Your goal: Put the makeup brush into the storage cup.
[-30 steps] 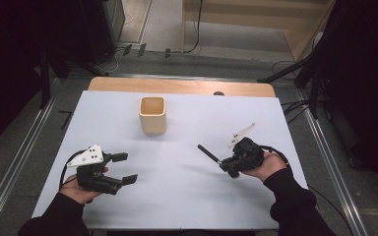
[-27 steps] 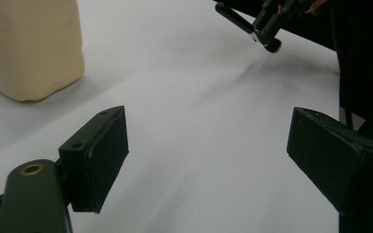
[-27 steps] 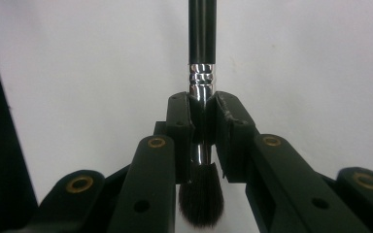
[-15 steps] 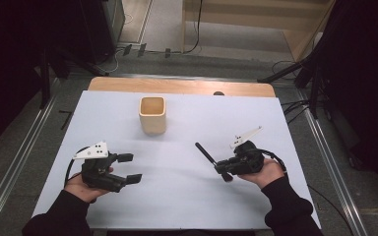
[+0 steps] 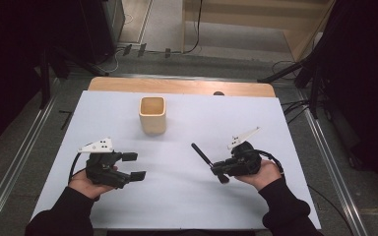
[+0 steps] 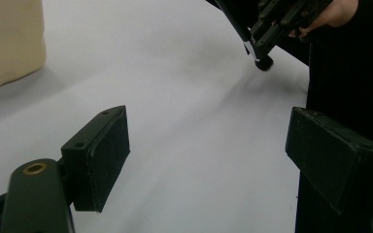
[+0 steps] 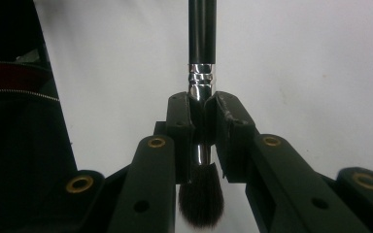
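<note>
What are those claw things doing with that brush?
A person sits at a white table with a claw in each hand. The right claw is shut on a black makeup brush, pinching its shiny metal part, bristles toward the hand. The left claw is open and holds nothing. A tan cup stands farther back on the table, apart from both.

Both my hands drift toward me.
The right claw (image 5: 220, 172) tilts the brush (image 5: 203, 156) handle more upright; the left claw (image 5: 134, 165) slides right.

The white table (image 5: 187, 196) is seen from high above; it is also seen close up from each gripper.
</note>
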Available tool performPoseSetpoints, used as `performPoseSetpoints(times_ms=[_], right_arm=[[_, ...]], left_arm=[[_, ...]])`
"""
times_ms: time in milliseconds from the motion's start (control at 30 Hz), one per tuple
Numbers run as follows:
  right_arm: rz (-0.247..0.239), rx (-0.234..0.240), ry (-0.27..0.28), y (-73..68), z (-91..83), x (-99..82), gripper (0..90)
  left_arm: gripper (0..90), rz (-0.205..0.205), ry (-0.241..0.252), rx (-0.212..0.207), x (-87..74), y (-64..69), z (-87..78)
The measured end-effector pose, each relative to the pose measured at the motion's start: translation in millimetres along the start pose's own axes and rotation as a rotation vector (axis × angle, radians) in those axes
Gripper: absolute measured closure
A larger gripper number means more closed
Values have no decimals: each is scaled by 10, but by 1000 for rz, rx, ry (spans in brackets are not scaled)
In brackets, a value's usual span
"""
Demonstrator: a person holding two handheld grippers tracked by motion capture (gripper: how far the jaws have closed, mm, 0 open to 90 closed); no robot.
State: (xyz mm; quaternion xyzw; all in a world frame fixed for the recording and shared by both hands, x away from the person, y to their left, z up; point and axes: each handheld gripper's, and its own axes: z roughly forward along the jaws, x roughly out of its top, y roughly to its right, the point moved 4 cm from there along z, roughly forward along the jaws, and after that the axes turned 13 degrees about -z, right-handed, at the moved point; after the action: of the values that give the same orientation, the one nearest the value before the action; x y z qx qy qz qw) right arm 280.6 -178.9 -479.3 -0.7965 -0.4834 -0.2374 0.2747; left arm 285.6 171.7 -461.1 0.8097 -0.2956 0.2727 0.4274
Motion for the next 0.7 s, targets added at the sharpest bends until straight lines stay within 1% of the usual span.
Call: performPoseSetpoints(times_ms=[67,133,200,300,433,467,500,567,700], right_arm=[[-4,-1,4,3,-13,17,788],[-12,4,11,-3,-25,40,788],[-21,-1,23,-9,-26,64,788],[-18,6,15,-35,-21,96,788],[-35,12,17,-51,-5,131,788],[-24,17,13,-61,-5,138,789],[-34,17,22,-57,8,152,789],[-37,16,19,-67,23,173,788],[-46,30,15,-97,53,217,788]], left_arm=[[173,-19,-5,0,21,17,22],[179,-33,-13,-8,35,40,38],[188,-45,-9,-15,57,63,50],[198,-45,-12,-16,85,87,74],[204,-52,-25,-23,109,97,113],[206,-52,-31,-31,114,101,126],[209,-52,-33,-31,119,103,133],[213,-53,-36,-29,131,112,155],[222,-56,-46,-34,156,124,187]])
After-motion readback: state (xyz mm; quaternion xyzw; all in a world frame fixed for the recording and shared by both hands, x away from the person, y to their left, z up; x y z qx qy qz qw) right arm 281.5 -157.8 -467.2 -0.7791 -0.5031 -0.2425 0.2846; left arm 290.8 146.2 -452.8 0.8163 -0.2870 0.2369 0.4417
